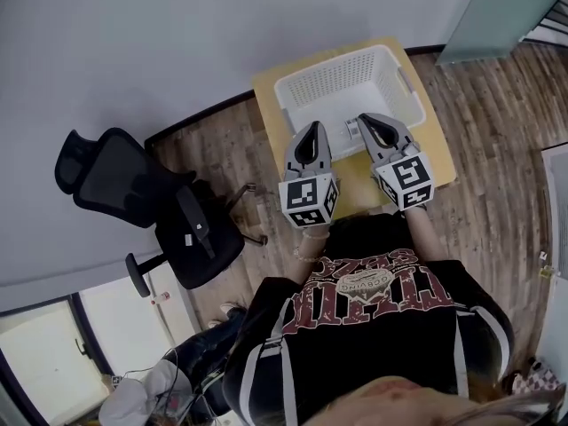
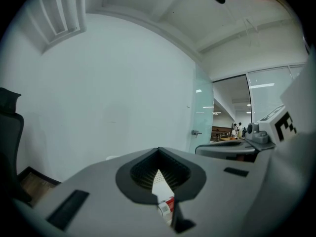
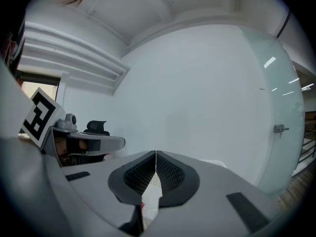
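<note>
My left gripper [image 1: 312, 125] and right gripper [image 1: 365, 119] hang side by side over the near part of a white perforated basket [image 1: 294, 84] on a small wooden table [image 1: 442, 153]. Both are shut, jaw tips touching, with nothing held. A small white packet [image 1: 352, 130] lies in the basket between the two tips. In the left gripper view the shut left gripper [image 2: 158, 149] points at a pale wall, and a red-and-white packet [image 2: 165, 206] shows below through the slit behind the tips. The right gripper view shows the shut right gripper [image 3: 156, 152] the same way.
A black office chair [image 1: 133, 193] stands left of the table on the wood floor. The pale wall runs behind the table, with a glass door [image 1: 497, 11] at the far right. The person's torso in a black shirt [image 1: 373, 318] is close to the table's near edge.
</note>
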`<state>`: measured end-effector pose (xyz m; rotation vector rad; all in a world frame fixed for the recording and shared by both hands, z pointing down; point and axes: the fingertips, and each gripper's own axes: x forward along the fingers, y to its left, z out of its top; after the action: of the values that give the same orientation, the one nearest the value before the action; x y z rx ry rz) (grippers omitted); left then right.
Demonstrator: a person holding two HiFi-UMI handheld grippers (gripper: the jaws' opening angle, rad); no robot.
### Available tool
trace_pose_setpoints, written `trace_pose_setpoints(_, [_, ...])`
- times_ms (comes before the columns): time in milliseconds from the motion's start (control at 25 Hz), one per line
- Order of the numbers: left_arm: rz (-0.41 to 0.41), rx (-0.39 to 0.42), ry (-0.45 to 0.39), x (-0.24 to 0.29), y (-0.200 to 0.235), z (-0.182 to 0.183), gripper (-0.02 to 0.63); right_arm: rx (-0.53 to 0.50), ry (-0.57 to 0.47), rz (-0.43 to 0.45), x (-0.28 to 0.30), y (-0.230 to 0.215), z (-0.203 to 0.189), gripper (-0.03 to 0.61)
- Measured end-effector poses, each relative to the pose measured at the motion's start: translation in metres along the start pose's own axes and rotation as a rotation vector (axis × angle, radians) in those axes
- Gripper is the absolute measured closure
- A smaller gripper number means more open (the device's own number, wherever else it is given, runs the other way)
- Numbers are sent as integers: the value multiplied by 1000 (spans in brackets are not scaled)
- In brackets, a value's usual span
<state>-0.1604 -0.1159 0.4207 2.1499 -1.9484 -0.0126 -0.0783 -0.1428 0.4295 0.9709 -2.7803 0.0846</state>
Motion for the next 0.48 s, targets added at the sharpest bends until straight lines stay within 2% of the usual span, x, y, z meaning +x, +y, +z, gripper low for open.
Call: trace_pose_setpoints(480, [-13,-14,58,23,44,-19,566,-42,62,-5,49,-6,-12,560])
